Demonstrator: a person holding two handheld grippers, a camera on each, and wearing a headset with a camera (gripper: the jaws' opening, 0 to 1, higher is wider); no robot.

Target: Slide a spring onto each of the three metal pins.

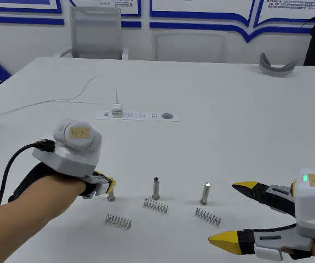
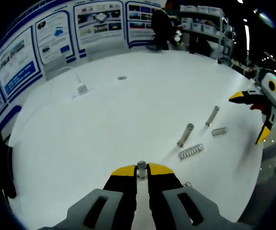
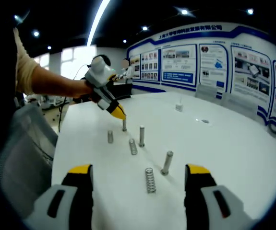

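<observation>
The white table (image 1: 212,93) carries everything, and the work sits in a row close to its near edge, we judge so that both hands can reach it easily. The left tongs (image 1: 108,189) are at the left end of that row, jaws narrowed onto the top of the left pin (image 1: 111,197), whose head sits between the yellow tips in the left gripper view; we take this as steadying or straightening it. The right tongs (image 1: 222,212) hover wide apart and hold nothing, near the right end of the row. The middle pin (image 1: 156,188) and the right pin (image 1: 206,193) stand upright and bare. The left spring (image 1: 118,221), middle spring (image 1: 156,205) and right spring (image 1: 207,217) lie flat just before the pins, the last nearest the wide jaws. None is threaded yet.
</observation>
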